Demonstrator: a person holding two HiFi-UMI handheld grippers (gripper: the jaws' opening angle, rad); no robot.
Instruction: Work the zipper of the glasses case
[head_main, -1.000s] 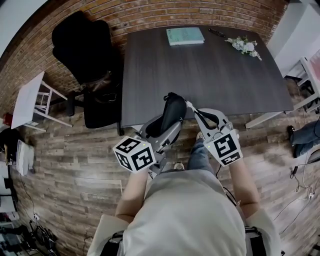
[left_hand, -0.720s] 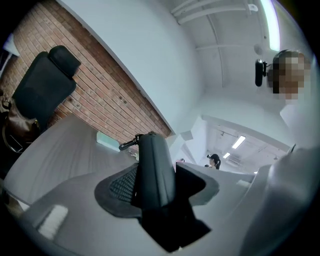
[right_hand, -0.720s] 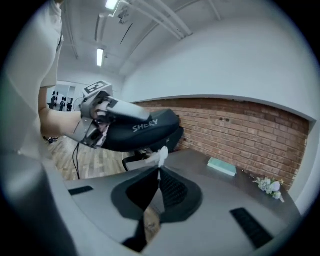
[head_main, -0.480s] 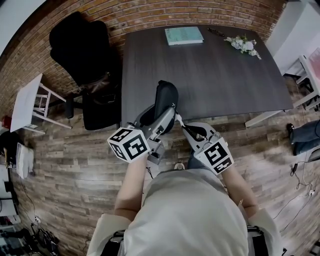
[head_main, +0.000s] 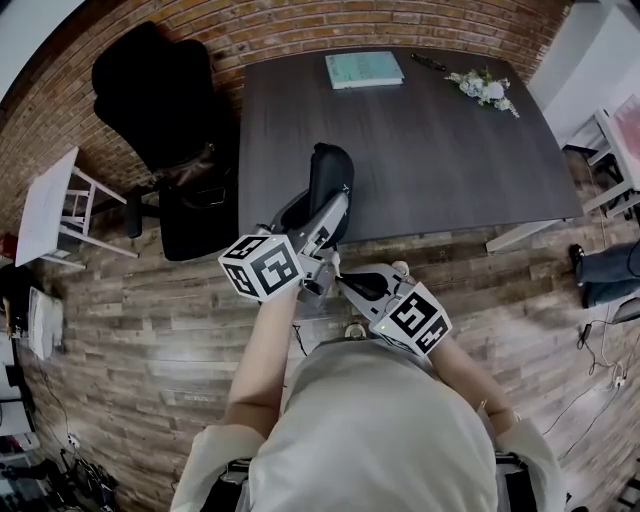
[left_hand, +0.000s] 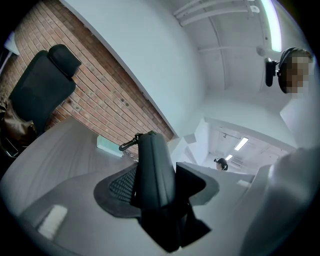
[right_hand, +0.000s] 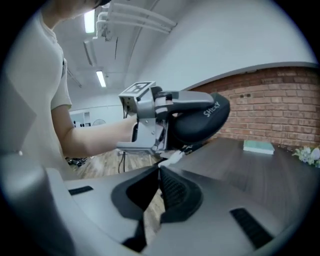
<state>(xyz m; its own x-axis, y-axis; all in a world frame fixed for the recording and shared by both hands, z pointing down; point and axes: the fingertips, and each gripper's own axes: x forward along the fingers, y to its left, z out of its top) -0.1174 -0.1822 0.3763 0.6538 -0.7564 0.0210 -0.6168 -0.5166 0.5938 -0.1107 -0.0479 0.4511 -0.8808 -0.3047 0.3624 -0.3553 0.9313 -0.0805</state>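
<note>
Pinching the little white zipper pull (right_hand: 172, 158) right at its tips, the right gripper (right_hand: 161, 171) is clenched; left gripper (left_hand: 157, 175) clamps the glasses case (head_main: 331, 180) between its jaws. Shell looks stiff and light, tab's probably slippery.

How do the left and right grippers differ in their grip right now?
The left gripper has jaws wide apart, clamped around the black glasses case. The right gripper has jaws shut, pinching the small white zipper pull. The left gripper reaches out over the table edge. The right gripper sits nearer the person, aimed at the case's near end. Both act on the same case.
</note>
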